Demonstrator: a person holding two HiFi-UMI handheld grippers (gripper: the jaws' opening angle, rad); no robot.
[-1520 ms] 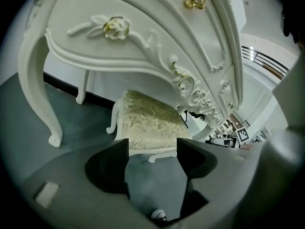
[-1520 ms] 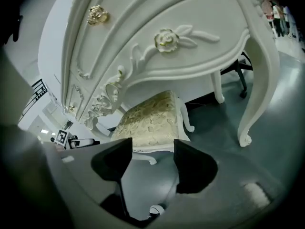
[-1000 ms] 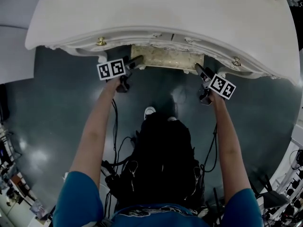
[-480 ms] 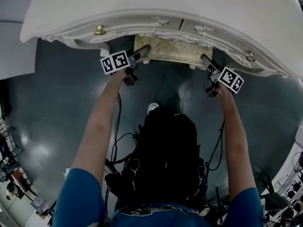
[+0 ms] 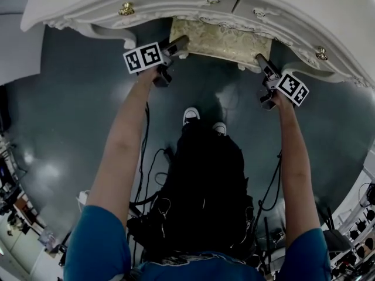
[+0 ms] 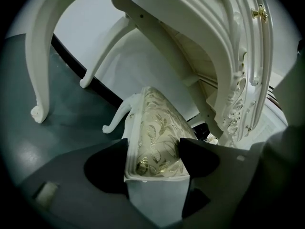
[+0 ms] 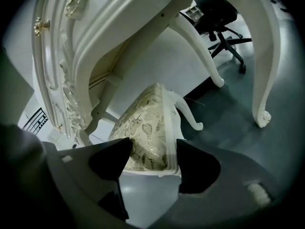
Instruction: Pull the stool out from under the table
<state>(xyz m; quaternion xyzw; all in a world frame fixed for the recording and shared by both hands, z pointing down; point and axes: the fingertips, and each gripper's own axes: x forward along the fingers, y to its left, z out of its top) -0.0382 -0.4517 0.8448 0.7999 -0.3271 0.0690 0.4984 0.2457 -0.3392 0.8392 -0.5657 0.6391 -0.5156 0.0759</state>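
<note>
Read jaws of left gripper [image 6: 153,150] as clamped across one end of the stool [image 5: 220,40] seat, having just closed in onto it. Read same for right gripper [image 7: 152,147]: just closed in, pads pressed on the opposite end. Located stool on the dark floor [image 5: 70,110], partly out from under the white table [image 5: 304,10]; could not see its far part beneath the tabletop. Saw only black-and-white square patterns on the marker cubes [image 5: 143,58]; could read no lettering there. Caught one curved stool leg per gripper view. Found office chair [image 7: 217,11] cut off at frame top.
</note>
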